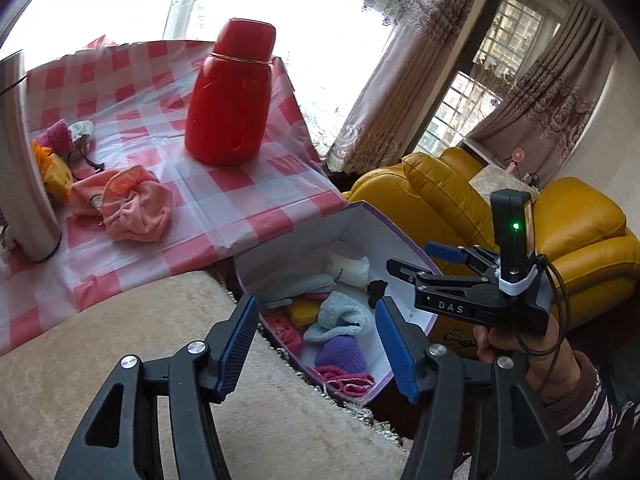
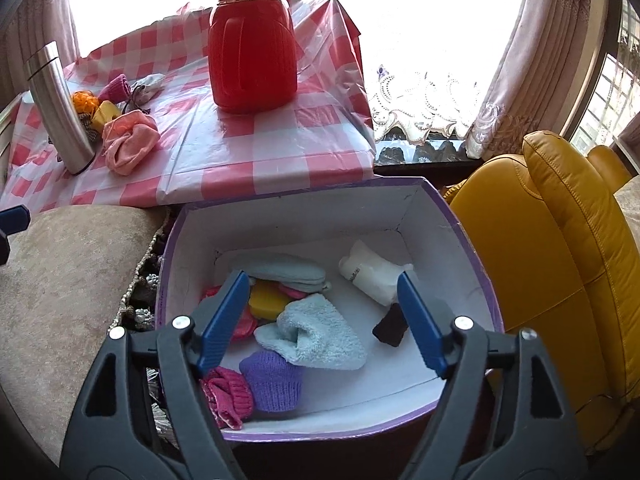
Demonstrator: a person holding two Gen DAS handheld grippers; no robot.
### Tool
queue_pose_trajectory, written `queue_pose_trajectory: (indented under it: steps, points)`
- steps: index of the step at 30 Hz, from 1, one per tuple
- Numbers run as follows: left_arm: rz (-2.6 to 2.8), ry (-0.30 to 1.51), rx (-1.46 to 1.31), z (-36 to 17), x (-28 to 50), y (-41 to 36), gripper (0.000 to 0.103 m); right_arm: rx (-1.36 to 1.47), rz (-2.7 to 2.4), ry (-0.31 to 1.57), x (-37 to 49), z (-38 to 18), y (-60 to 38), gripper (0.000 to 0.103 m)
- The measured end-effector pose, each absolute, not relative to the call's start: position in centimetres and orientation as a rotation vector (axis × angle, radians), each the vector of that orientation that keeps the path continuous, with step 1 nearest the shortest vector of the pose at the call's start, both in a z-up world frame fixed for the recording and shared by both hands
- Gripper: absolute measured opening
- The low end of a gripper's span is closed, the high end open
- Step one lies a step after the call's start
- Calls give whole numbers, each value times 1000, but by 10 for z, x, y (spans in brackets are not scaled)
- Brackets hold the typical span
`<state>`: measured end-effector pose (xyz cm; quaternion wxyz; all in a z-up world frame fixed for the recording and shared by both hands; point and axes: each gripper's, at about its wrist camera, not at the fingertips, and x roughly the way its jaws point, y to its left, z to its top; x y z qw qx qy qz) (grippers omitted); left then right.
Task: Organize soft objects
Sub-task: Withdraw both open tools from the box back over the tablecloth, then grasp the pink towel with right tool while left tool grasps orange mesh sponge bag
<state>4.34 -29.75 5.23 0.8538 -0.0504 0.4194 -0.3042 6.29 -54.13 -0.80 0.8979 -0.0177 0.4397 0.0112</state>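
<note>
Both claws, left gripper and right gripper, stand spread and empty above the purple box; socks lie inside, more socks on the checked table.

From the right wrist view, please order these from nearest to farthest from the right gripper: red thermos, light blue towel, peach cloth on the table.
1. Light blue towel: in the purple box, right under the open right gripper.
2. Peach cloth: on the checkered table, far left.
3. Red thermos: upright at the table's back, centre; only slightly beyond the cloth.
</note>
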Motion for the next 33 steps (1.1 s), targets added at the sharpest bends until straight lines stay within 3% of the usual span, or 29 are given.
queue_pose_trajectory:
  steps: [18,31,33]
  points:
    - [-194,781,-344,54,51,-84,62,-167,233,910,95,-7,-429,83]
    - [-70,756,-341,58,89,-10,62,-228,348,864,162,-1,-349,91]
    - [-64,757,-320,60,99,-3,69,-239,359,871,172,-4,-339,91]
